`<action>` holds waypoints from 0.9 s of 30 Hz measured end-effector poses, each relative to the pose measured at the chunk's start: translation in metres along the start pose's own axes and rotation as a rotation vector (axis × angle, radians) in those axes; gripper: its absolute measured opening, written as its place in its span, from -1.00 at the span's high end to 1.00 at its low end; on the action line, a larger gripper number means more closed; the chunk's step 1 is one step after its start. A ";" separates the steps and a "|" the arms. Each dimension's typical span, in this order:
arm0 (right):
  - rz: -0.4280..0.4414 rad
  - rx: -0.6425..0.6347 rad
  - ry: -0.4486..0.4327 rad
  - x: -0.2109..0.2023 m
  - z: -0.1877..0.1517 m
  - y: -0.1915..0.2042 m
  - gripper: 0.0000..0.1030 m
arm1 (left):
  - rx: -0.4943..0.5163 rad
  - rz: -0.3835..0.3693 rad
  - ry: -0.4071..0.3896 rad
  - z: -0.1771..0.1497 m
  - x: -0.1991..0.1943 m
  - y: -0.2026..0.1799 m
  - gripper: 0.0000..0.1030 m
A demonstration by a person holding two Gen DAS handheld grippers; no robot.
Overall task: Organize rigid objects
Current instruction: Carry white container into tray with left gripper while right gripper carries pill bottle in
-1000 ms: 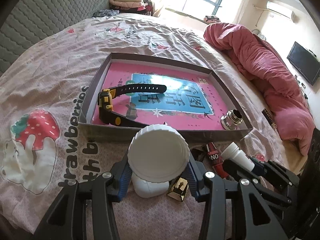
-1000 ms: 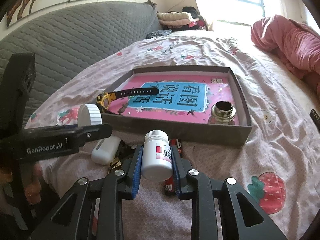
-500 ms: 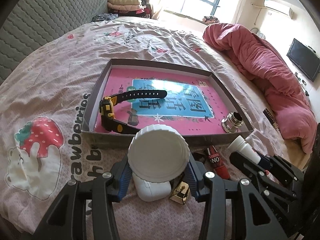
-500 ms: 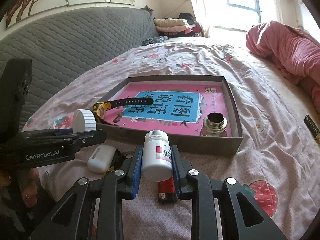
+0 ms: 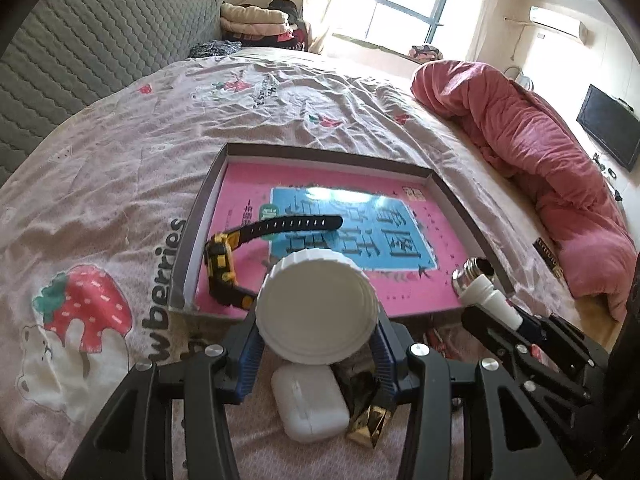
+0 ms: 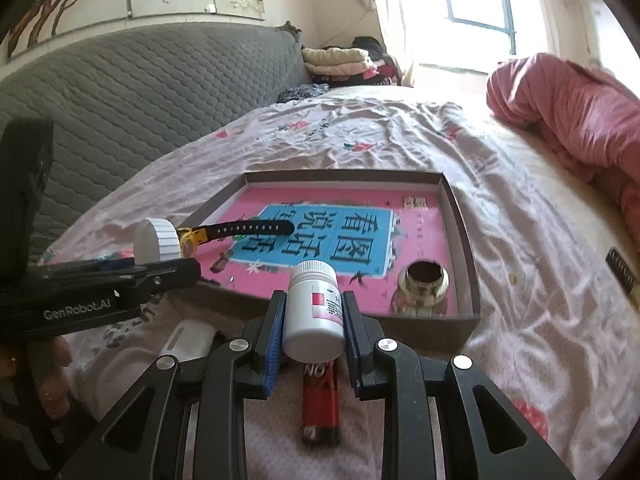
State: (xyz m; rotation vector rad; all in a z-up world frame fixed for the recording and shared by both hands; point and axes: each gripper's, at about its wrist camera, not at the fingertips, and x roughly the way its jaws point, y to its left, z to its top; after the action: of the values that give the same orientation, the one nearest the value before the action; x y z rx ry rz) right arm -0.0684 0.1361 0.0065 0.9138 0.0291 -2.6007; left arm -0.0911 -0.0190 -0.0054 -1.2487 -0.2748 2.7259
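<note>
White plastic fills both tongs. What changes over the last second: both views now sit higher over the bed, the box looks farther down and the earbud case is fully exposed under the left tongs, so you are lifting both items clear. Grips are unchanged. My read: both picks are done and the carry to the box is next.

Nearest, left view: your left tongs [image 5: 318, 320] stand about half open, blue pads pressed on the sides of a wide white ribbed-lid jar [image 5: 318, 306], lid facing the camera. Directly below it on the bed sheet [image 5: 100, 184] lie a white earbud case [image 5: 310, 400] and, touching its right side, a small gold-and-black object [image 5: 366, 420]; both untouched.

Right view: your right tongs [image 6: 314, 316] are nearly closed on a white pill bottle [image 6: 313, 312], upright, red label toward the camera. A red lighter [image 6: 318, 404] lies on the sheet beneath it, still to be picked.

Beyond the tongs: a shallow grey box [image 6: 464, 216] with a pink and blue printed floor. Inside, a yellow-and-black watch [image 5: 226, 264] at the left end, strap across the print, and a metal cup-like piece [image 6: 424, 284] at the near right corner. Middle floor is free, room for jar and bottle there, I judge.

Farthest: pink quilt [image 5: 540, 160] bunched at the right side of the bed, grey padded headboard [image 6: 140, 92], window.
</note>
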 end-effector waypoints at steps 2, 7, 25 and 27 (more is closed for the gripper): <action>0.008 0.013 -0.003 0.003 0.003 -0.003 0.48 | 0.003 0.000 -0.006 0.003 0.001 -0.001 0.07; 0.008 0.035 -0.006 0.010 0.011 -0.008 0.48 | 0.001 0.004 -0.011 0.009 0.008 -0.003 0.07; 0.001 0.022 -0.032 0.024 0.027 -0.018 0.48 | -0.004 0.021 0.012 0.028 0.038 -0.003 0.07; 0.000 0.020 -0.032 0.026 0.027 -0.018 0.48 | -0.005 0.025 0.025 0.029 0.042 -0.003 0.06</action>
State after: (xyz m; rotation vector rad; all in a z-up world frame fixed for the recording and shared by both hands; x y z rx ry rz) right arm -0.1096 0.1400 0.0103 0.8787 -0.0050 -2.6195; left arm -0.1407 -0.0114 -0.0170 -1.2959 -0.2656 2.7298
